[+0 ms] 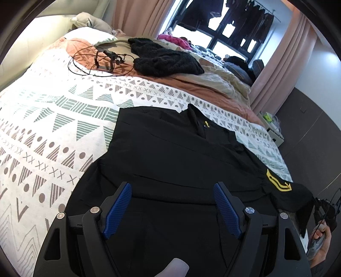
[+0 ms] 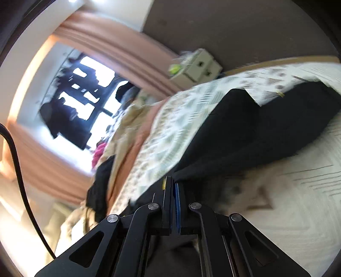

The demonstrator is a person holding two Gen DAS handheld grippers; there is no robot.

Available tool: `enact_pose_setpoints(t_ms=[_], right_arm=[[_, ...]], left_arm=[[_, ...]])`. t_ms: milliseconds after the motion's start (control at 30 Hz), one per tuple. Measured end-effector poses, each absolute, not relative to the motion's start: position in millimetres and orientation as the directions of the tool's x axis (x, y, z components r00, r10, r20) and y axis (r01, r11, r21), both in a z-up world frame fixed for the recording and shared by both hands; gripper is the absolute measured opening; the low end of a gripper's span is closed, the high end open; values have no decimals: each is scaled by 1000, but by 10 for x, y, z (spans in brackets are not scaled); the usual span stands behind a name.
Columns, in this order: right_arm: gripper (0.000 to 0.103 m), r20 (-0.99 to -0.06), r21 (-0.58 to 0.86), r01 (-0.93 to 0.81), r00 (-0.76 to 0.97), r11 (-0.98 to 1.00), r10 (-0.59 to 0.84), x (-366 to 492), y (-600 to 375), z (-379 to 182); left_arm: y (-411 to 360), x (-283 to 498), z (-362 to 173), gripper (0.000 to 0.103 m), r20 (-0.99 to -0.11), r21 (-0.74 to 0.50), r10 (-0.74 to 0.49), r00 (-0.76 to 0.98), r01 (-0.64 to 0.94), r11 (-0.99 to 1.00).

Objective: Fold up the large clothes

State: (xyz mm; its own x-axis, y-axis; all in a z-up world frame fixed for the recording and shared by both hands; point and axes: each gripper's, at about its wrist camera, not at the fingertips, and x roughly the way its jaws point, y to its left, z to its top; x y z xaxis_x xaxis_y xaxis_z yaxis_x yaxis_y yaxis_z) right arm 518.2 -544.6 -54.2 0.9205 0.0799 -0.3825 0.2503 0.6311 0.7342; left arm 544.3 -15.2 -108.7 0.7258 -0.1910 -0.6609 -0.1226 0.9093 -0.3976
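**Black Garment on Bed: Right Gripper Clamped on Sleeve Edge, Left Gripper Spread**

The black garment [image 1: 170, 153] lies spread flat on the patterned bedspread [image 1: 53, 119], occupying the lower centre of the left wrist view. Its collar end, carrying a small yellow mark, points toward 12 o'clock. A sleeve with a yellow chevron patch [image 1: 278, 181] extends toward 3 o'clock, past the edge of the bed.

The left gripper [image 1: 171, 209] hangs over the garment's near part at 6 o'clock. Its two blue pads [image 1: 116, 211] stand wide apart with nothing pressed between them; black cloth is visible below the gap.

In the right wrist view, which is motion-blurred and rolled, the right gripper [image 2: 173, 181] has its fingers pressed together. An edge of the black garment [image 2: 245, 132] meets the fingertips and appears pinched there, the cloth rising from the tips toward 2 o'clock.

Beyond the garment, toward 12 o'clock in the left wrist view, a black knitted item [image 1: 164, 58] lies on the bed. A loop of black cable [image 1: 96, 61] lies at 11 o'clock. Pink curtains [image 1: 138, 19] frame a window [image 1: 223, 27] at 1 o'clock. A hand [image 1: 321, 238] shows at 4 o'clock.
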Motion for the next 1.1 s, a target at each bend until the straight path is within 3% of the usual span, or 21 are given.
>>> enact_pose_setpoints(t_ms=[367, 633, 833, 1000, 1067, 1100], right_arm=[[3, -345, 704, 67, 902, 707, 258, 5539, -4315, -243], [3, -384, 683, -9, 846, 730, 370, 5862, -3582, -401], [3, -544, 606, -22, 717, 795, 435, 6176, -2941, -820], [4, -691, 480, -29, 603, 877, 398, 6329, -2496, -1171], [9, -752, 429, -12, 548, 903, 365, 6382, -2409, -1272], [19, -776, 425, -6, 512, 905, 368, 6384, -2401, -1336]], left_arm=[[260, 5323, -1044, 80, -638, -483, -213, 740, -170, 859], [455, 5344, -1105, 80, -653, -480, -196, 732, -199, 854], [571, 5353, -1147, 80, -658, -503, -200, 726, -226, 834], [555, 5364, -1150, 80, -660, -503, -207, 722, -220, 836], [537, 5368, -1150, 80, -659, -505, -212, 722, -217, 835], [529, 5368, -1149, 80, -659, -506, -214, 721, -215, 835]])
